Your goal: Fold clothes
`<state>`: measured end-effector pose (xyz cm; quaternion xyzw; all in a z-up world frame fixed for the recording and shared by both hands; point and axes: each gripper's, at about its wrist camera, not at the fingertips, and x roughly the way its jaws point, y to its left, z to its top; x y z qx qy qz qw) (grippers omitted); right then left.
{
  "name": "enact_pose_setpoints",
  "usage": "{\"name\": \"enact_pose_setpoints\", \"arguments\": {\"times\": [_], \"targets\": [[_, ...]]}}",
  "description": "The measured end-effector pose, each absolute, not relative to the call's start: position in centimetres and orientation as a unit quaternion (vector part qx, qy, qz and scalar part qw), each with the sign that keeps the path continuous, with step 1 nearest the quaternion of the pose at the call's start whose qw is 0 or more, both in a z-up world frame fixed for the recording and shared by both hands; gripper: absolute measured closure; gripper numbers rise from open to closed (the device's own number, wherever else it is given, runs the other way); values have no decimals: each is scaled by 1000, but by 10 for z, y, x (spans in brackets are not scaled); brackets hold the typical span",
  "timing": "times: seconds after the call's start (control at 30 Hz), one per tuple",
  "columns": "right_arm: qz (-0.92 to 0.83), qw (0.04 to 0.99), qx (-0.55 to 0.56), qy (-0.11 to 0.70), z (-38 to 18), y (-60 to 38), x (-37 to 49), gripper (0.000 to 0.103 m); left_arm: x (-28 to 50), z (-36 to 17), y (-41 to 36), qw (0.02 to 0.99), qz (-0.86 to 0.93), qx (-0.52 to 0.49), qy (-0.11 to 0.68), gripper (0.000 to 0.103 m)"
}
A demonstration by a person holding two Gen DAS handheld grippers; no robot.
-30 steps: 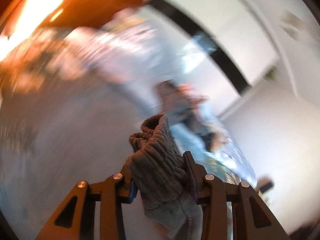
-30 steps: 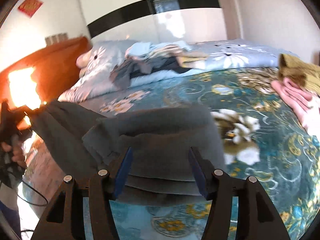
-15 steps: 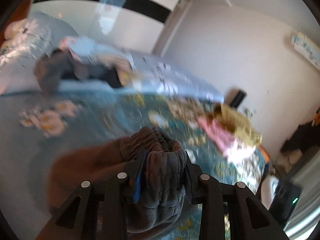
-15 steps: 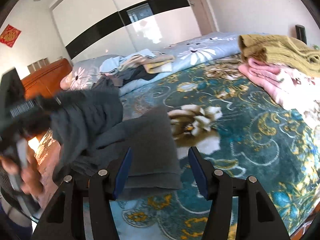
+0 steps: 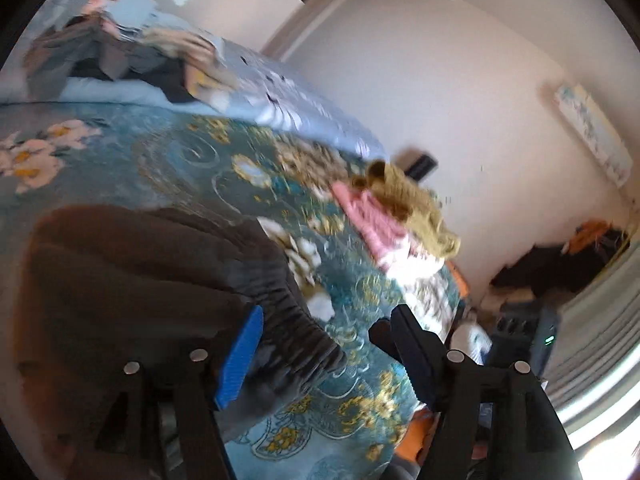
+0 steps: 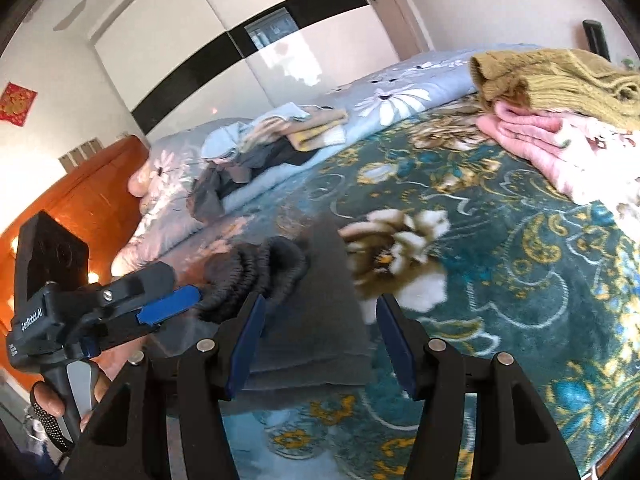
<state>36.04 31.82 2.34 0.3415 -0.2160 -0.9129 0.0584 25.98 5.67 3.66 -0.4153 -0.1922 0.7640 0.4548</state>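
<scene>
Grippers: two. Right gripper (image 6: 318, 340) has its fingers spread, nothing between them. Left gripper (image 5: 320, 344) also stands apart, its blue pad beside the waistband.
Hand: one (image 6: 60, 400), on the left gripper's handle.
Pants: one dark grey pair (image 6: 304, 320), folded flat on the bed near its front edge, just ahead of both grippers; gathered waistband (image 6: 256, 272) at the left end, long axis running away from the right camera.
Folded stack: pink garment (image 6: 540, 140) under a mustard knit (image 6: 560, 76), far right.
Unfolded pile: one (image 6: 260, 148), near the pillows.
Surface: teal floral bedspread (image 6: 520, 248).
Room: orange headboard (image 6: 88, 208), white wardrobe with a black band (image 6: 240, 36).
</scene>
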Motion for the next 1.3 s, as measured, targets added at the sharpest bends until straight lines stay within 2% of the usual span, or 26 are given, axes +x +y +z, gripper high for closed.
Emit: {"name": "enact_pose_setpoints", "arguments": {"times": [0.1, 0.23, 0.4, 0.6, 0.77, 0.83, 0.9, 0.93, 0.97, 1.03, 1.13, 1.3], "targets": [[-903, 84, 362, -217, 21, 309, 343, 44, 258, 53, 13, 389, 821, -375, -185, 31], [-887, 118, 390, -218, 18, 296, 320, 44, 248, 38, -25, 250, 885, -378, -107, 30], [-865, 159, 422, -218, 14, 281, 291, 44, 258, -7, -43, 250, 862, -427, -107, 29], [-827, 162, 447, -300, -7, 297, 273, 41, 268, -21, -47, 276, 848, -438, -115, 29], [-826, 191, 446, -287, -5, 285, 267, 41, 271, -21, -48, 289, 843, -437, -118, 29], [-818, 194, 447, -306, -10, 289, 263, 41, 272, -21, -48, 295, 842, -437, -119, 29], [-815, 195, 443, -319, -12, 291, 264, 46, 273, -21, -48, 300, 840, -437, -120, 29], [-815, 198, 438, -323, -11, 290, 266, 55, 273, -21, -48, 303, 839, -436, -120, 29], [-816, 202, 433, -326, -8, 289, 269, 58, 274, -22, -48, 305, 838, -436, -121, 29], [-819, 206, 422, -330, 0, 288, 273, 76, 275, -22, -48, 311, 836, -436, -122, 29], [-826, 219, 398, -334, 22, 287, 280, 81, 278, -19, -48, 319, 835, -431, -123, 29], [-849, 231, 352, -319, 75, 307, 285, 82, 283, 12, -51, 337, 848, -387, -129, 29]]}}
